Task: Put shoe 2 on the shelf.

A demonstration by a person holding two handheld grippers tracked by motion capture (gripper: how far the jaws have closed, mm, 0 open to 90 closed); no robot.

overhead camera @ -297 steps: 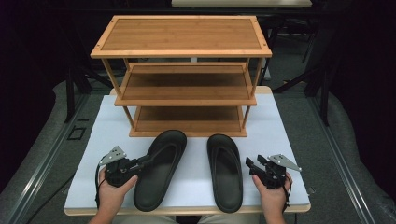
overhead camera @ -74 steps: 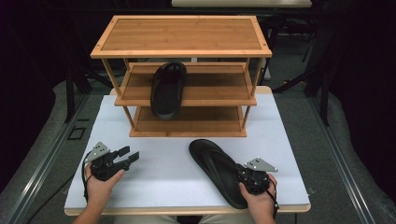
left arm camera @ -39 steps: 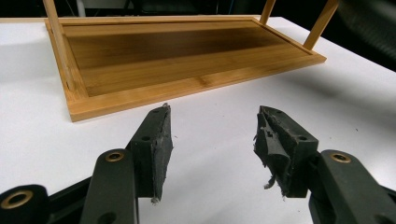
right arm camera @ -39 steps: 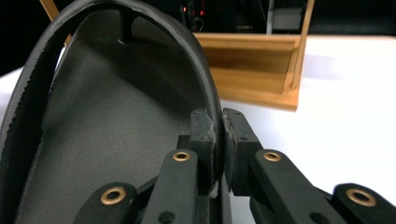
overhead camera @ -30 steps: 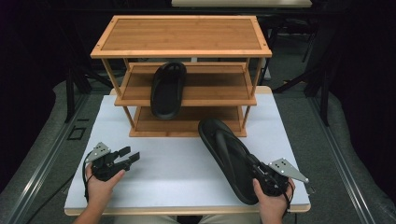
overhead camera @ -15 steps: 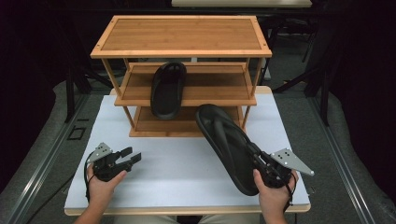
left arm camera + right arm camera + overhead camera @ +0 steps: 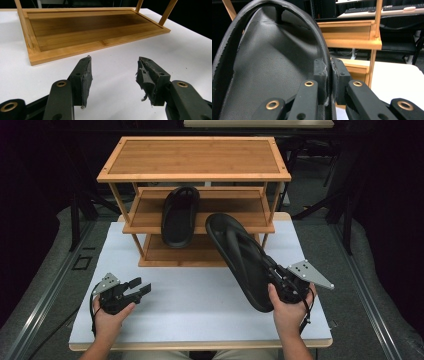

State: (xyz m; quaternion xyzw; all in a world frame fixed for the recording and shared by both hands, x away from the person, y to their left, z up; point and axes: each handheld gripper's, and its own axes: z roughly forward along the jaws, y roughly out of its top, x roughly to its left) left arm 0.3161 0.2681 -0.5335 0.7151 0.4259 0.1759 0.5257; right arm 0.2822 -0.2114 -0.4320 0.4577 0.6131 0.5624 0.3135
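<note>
From up top, looking down on the white desk [image 7: 200, 295], the job looks about half done, if the goal is getting both black flip-flops onto the wooden shoe rack [image 7: 195, 170]. One flip-flop [image 7: 179, 217] already sits on the middle shelf, toward its left, heel end hanging over the near edge. The second flip-flop [image 7: 240, 257] is up in the air at the right, tilted, toe pointing at the rack, with the right gripper [image 7: 280, 285] pinching its near edge. The left gripper [image 7: 142, 287] rests low on the desk's near left, holding nothing.

Over on the left gripper view, the jaws stand wide apart over bare desk, with the rack's bottom shelf [image 7: 87, 27] lying empty just ahead.

Right gripper view: jaws are clamped tight on the rim of the flip-flop [image 7: 274, 67], and the rack's shelves [image 7: 352, 35] sit beyond at the right.

So what's left, I'd guess, is landing this one on a shelf and letting go.
</note>
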